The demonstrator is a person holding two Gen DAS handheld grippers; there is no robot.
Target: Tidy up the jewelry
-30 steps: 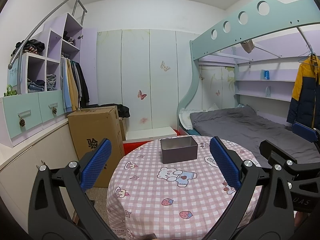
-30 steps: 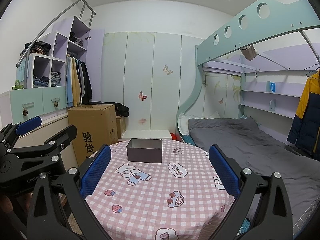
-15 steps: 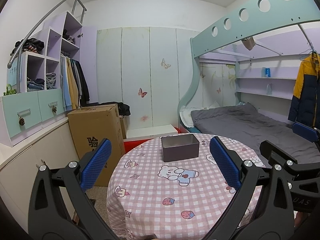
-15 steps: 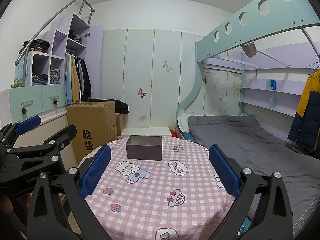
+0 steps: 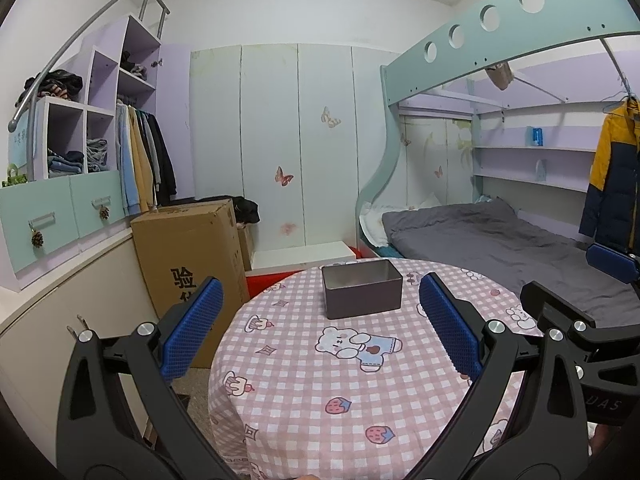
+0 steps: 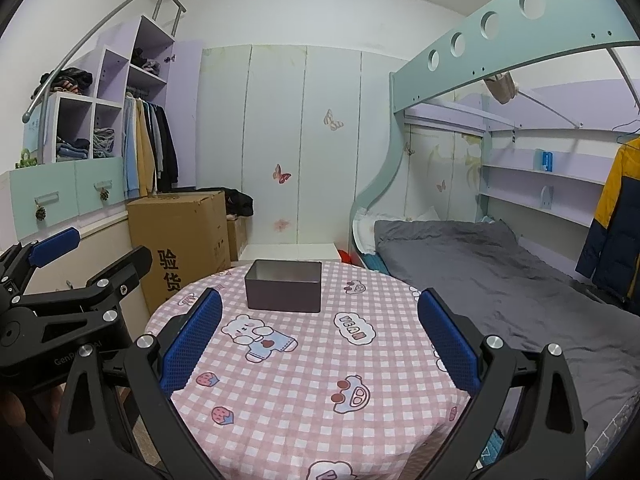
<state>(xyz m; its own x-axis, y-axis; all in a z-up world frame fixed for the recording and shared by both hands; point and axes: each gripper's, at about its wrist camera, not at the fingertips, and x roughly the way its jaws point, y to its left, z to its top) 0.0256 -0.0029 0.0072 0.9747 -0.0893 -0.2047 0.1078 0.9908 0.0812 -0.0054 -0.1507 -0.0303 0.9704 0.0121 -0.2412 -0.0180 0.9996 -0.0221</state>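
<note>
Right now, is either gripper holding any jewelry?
No, the left gripper and right gripper both stand wide open with nothing between their blue pads, hovering above the checkered tablecloth.

grey box (image 6: 284, 292), checked tablecloth (image 6: 304, 380), spread fingers (image 6: 194, 342)

Matt metal box (image 5: 361, 293) on soft checked cloth tablecloth (image 5: 320, 380)

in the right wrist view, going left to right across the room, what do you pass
Left claw → cardboard box → grey tin on the checked table → bed → yellow and navy jacket.
</note>
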